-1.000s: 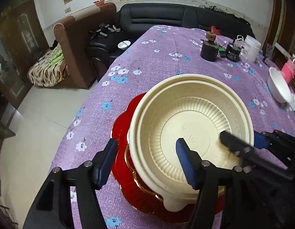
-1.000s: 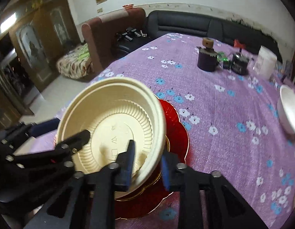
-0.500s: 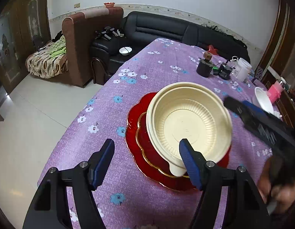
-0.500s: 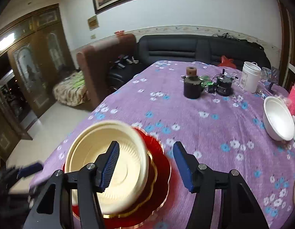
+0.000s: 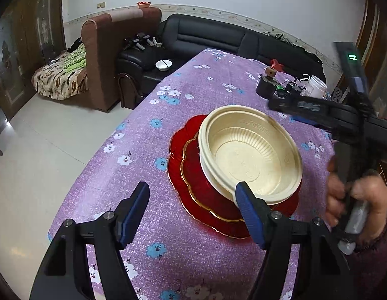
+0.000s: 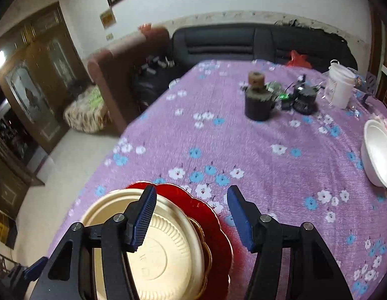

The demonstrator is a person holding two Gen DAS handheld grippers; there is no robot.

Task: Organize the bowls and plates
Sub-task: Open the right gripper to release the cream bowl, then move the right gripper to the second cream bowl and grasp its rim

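Bowl [image 5: 251,150], cream and round, now sits on the red plate [image 5: 191,172] near the table [image 5: 193,95] edge. Both hand-held grippers, left [image 5: 193,215] and right [image 6: 191,215], have let go and pulled back, fingers apart. The far white bowl [image 6: 377,155] looks next.

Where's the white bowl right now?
In the right wrist view the white bowl sits at the far right edge of the purple tablecloth, apart from the cream bowl stacked on the red plate.

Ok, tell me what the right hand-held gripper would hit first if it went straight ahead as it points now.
Probably nothing but the purple tablecloth: the open right hand-held gripper points past the red plate's edge. Farther on stands the dark jar, though depth is unclear.
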